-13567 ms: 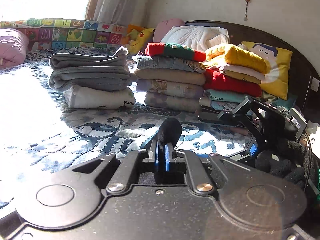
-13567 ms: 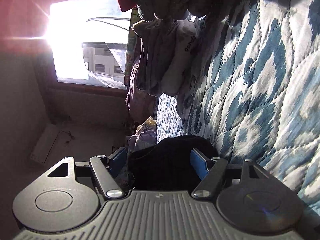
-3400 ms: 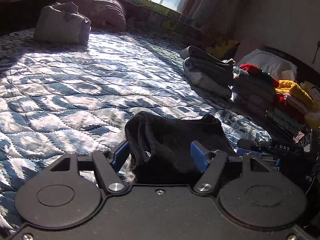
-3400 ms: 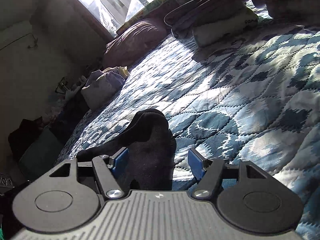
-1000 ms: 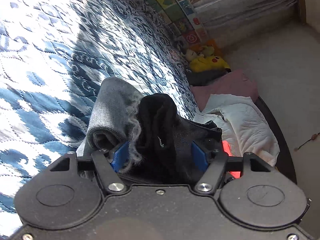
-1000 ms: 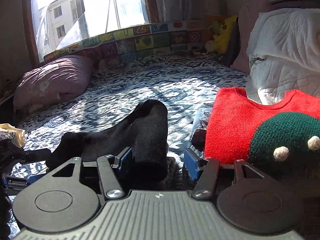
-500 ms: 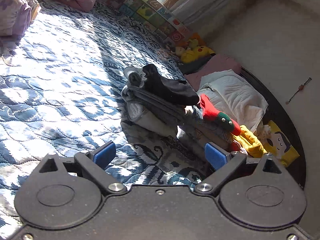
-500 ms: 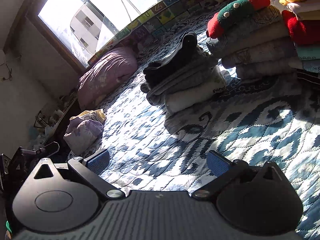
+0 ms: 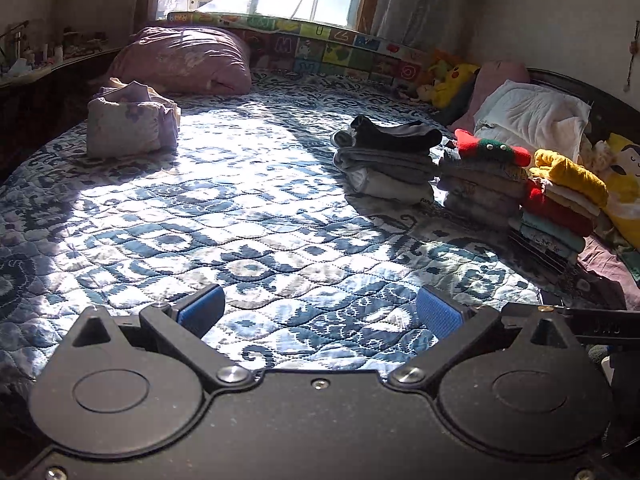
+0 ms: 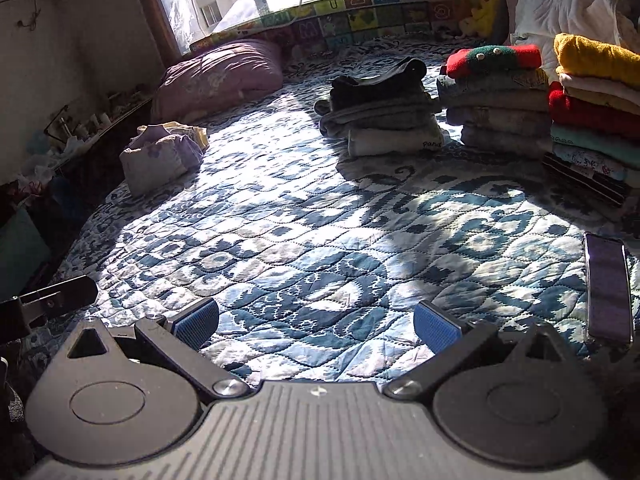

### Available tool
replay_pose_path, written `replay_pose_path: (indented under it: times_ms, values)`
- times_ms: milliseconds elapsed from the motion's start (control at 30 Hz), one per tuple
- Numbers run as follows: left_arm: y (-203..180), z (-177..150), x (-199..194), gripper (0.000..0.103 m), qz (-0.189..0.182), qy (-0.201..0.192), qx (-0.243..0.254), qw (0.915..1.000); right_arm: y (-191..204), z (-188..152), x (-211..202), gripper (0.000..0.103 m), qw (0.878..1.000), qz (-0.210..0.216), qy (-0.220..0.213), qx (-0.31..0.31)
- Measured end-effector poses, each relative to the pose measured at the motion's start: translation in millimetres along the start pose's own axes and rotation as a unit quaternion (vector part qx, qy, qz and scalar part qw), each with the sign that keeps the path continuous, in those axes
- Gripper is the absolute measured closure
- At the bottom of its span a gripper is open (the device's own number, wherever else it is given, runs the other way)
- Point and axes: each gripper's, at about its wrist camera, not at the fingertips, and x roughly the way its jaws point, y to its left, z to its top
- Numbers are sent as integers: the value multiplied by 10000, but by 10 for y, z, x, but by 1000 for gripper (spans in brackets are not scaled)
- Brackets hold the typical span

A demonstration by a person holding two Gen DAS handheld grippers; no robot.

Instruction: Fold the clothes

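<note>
A folded black garment [image 9: 396,136] [image 10: 376,80] lies on top of the left stack of folded grey clothes [image 9: 386,172] [image 10: 380,120] at the far side of the bed. My left gripper [image 9: 318,312] is open and empty, low over the blue patterned quilt [image 9: 240,216], well short of the stacks. My right gripper [image 10: 316,320] is also open and empty over the quilt [image 10: 300,220]. A crumpled lilac bundle of clothes [image 9: 128,120] [image 10: 160,156] sits at the left of the bed.
Two more stacks stand right of the grey one: one topped by a red and green knit [image 9: 490,148] [image 10: 494,58], one topped by a yellow garment [image 9: 568,172] [image 10: 596,56]. A phone [image 10: 608,288] lies on the quilt at right. A purple pillow [image 9: 180,60] rests below the window.
Both grippers have let go of the black garment, left it on the grey stack, and drawn back toward the near side of the bed, jaws wide.
</note>
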Motion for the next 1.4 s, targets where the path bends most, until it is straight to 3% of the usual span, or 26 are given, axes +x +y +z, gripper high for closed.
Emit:
replay_pose_path:
  times_ms: [267, 567, 700, 833, 1400]
  values:
    - [-220, -297, -328, 0, 664, -266, 508, 9961, 165, -289, -261, 0, 9996, -216, -49, -174]
    - [-312, -390, -387, 0, 778, -154, 504, 9956, 248, -405, -328, 0, 9975, -514, -219, -441]
    - [-308, -412, -305, 0, 768, 82, 479, 9959, 258, -428, -283, 0, 9964, -631, -247, -513]
    - [-320, -477, -235, 0, 1009, 84, 579, 9932, 296, -447, -237, 1, 9955, -669, -257, -624]
    - [-209, -585, 20, 0, 847, 275, 394, 9952, 317, -536, 19, 1, 9970, -505, 23, -579]
